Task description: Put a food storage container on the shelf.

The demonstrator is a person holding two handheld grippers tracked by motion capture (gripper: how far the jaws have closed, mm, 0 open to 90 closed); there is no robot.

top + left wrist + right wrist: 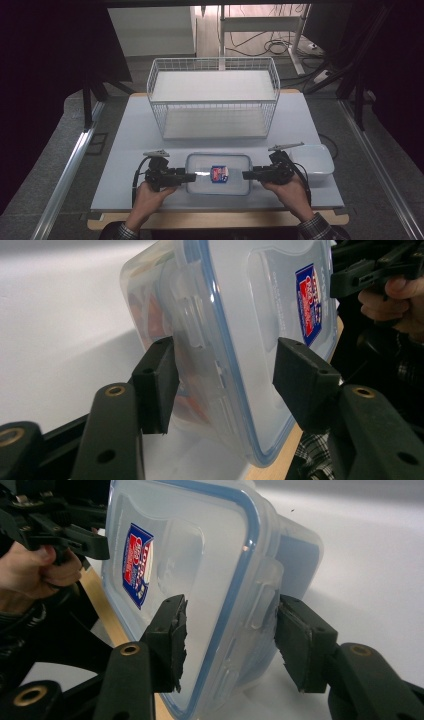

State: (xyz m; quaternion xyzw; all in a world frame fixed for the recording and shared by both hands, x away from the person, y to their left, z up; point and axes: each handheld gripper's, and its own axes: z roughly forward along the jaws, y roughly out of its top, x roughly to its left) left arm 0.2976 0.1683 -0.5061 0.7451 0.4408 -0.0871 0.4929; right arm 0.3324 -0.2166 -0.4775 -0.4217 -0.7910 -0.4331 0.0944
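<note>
A clear plastic container [217, 175] with a blue-sealed lid and a red and blue sticker lies flat on the white table near its front edge. My left gripper [192, 176] is at its left end and my right gripper [246, 175] at its right end, each held in a hand. In the left gripper view, my left gripper [227, 382] straddles the container [240, 315] at its end latch, one pad by the base, the other just off the lid. In the right gripper view, my right gripper [232, 640] brackets the container [200, 555] likewise, with a small gap at the base-side pad.
A white wire basket [212, 62] stands at the back middle of the table. An open, pale tub [327, 167] sits right of the right hand. The table's wooden front edge [215, 220] runs close below both hands.
</note>
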